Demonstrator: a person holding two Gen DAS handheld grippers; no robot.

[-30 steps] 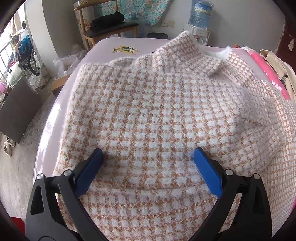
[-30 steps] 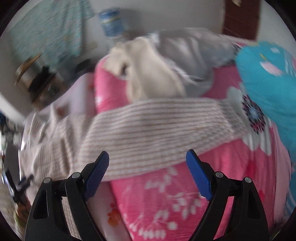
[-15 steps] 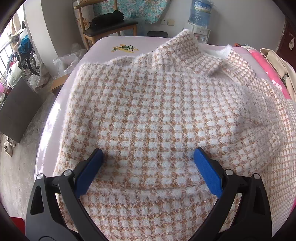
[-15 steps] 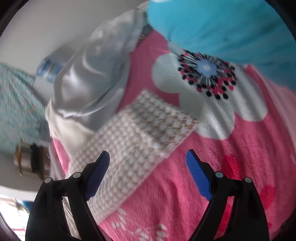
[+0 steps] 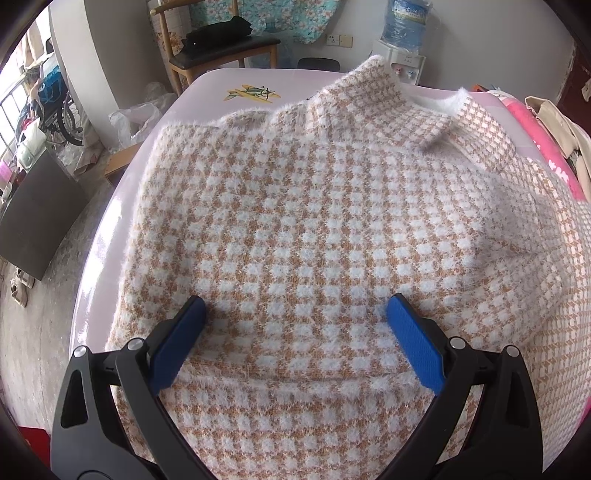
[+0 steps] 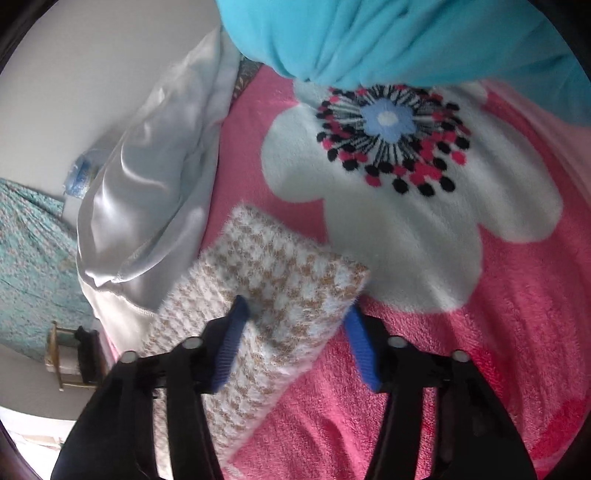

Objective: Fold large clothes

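The sweater [image 5: 295,229], a fuzzy tan-and-white houndstooth knit with a high collar, lies spread flat over the pale pink table [image 5: 207,85], collar at the far end and hem toward the camera, while its right sleeve [image 6: 273,288] runs off the table onto the pink flowered blanket [image 6: 498,332]. It looks thick, soft and limp, fairly light for its bulk; the fluffy pile should grip the pads well, but the knit will likely sag and stretch if lifted from one point, so the cuff end and the shoulder or hem edges are probably the best places to hold. The left gripper [image 5: 295,317] hovers over the lower body of the sweater with its blue fingers [image 5: 177,347] wide apart, holding nothing. The right gripper [image 6: 295,314] straddles the sleeve near the cuff, its fingers partly apart on either side of the fabric; whether they already pinch it I cannot tell. Beside the sleeve lies a silvery-white garment [image 6: 147,166], and a turquoise cloth [image 6: 388,33] sits beyond the blanket's white flower, so a careless pull may drag the neighbouring garment along. Farther off stand a chair [image 5: 225,48] with dark clothing, a water dispenser [image 5: 400,44] behind the collar, and beige clothes [image 5: 557,129] at the right edge.
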